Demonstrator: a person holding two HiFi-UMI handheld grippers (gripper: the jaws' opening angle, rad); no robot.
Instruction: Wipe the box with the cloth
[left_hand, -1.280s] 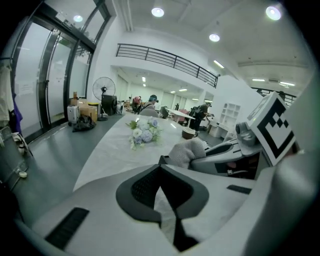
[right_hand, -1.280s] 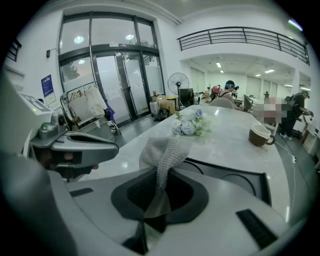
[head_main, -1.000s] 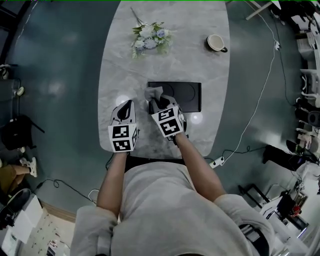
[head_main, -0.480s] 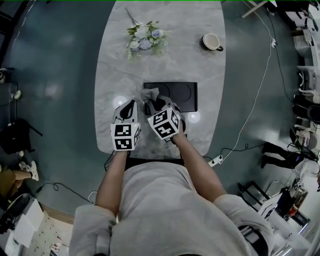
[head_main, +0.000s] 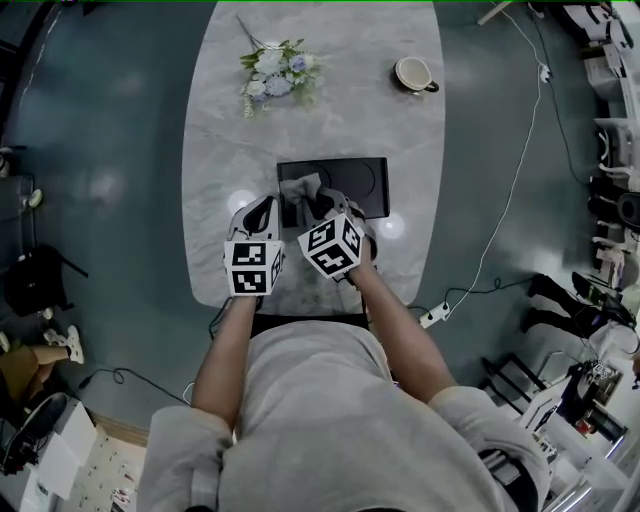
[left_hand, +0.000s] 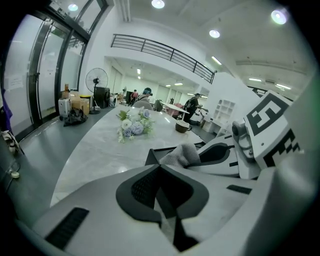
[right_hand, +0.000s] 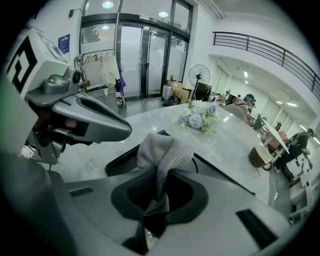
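"Grey stone, that table (head_main: 215, 150). What's at the left of it?"

"The left gripper (head_main: 262, 210), clenched on nothing. Its own view shows the jaws pressed together with nothing between them. It hangs just beside the near left corner of the box (head_main: 350, 185)."

"And the cloth?"

"The cloth (head_main: 302, 186), grey and woven, is bunched at the box's left end. The right gripper (head_main: 322, 203) grasps it. In that gripper's view the fabric is caught between the jaws and puffs out ahead of them."

"Where does the box lie?"

"Flat and black, mid-table, towards the person's edge. The flowers (head_main: 272, 75) and the cup (head_main: 412, 73) sit well apart from it at the far end."

"Which step is this, then?"

"I'd judge the wipe is at the left end of the box, with the cloth gripped and on or just over the top. I can't tell whether it touches. The next move calls for pressing the cloth down and drawing it rightward across the top. The left gripper could brace the box so it doesn't slide."

"Any writing?"

"No brand that I can read on the box or the cloth. The cubes carry only black-and-white square markers. A blue sign (right_hand: 64, 43) on the wall in the right gripper view is too small to read."
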